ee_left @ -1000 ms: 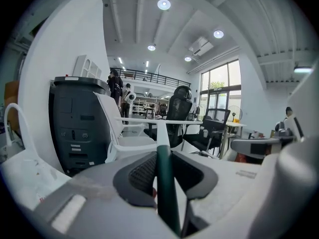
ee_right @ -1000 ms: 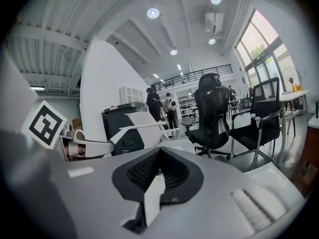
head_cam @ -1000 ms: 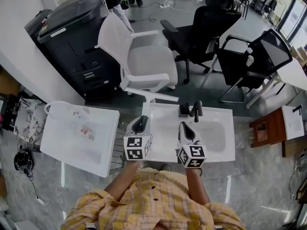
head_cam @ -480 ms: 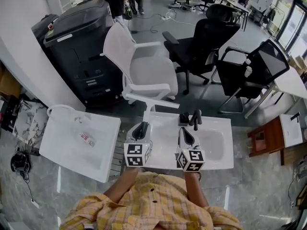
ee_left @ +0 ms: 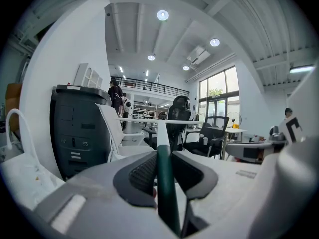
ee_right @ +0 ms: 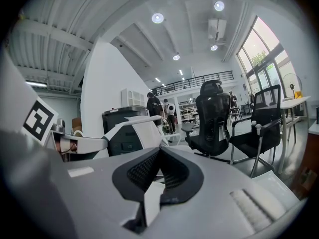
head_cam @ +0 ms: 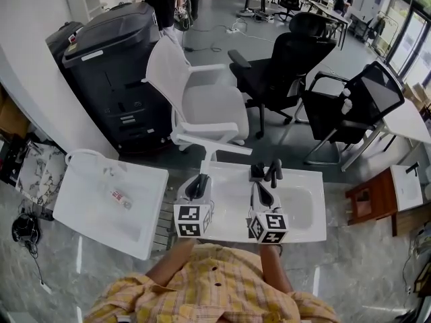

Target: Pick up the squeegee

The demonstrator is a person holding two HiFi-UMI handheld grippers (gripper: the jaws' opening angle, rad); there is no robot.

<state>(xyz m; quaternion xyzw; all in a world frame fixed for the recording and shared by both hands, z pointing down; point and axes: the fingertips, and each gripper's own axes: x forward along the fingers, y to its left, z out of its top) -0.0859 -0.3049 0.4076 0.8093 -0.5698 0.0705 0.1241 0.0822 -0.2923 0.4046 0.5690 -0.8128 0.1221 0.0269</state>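
Note:
The squeegee (ee_left: 161, 133) has a dark green handle, a white neck and a thin white blade lying crosswise at its far end. My left gripper (ee_left: 160, 157) is shut on the green handle, and its dark ribbed pads (ee_left: 142, 172) press both sides. In the head view the left gripper (head_cam: 198, 184) hovers over the left edge of the white sink (head_cam: 306, 214). My right gripper (head_cam: 261, 191) floats beside it over the basin. In the right gripper view the right gripper (ee_right: 159, 154) is shut, tips together, with nothing held.
A black faucet (head_cam: 272, 170) stands at the sink's far rim. A second white basin (head_cam: 108, 200) sits to the left. Beyond are a white chair (head_cam: 202, 93), black office chairs (head_cam: 289, 46), a dark printer (head_cam: 114, 59) and a wooden stool (head_cam: 370, 197) at the right.
The left gripper with the squeegee has risen slightly. The right gripper stays where it was, and neither gripper's jaws have changed.

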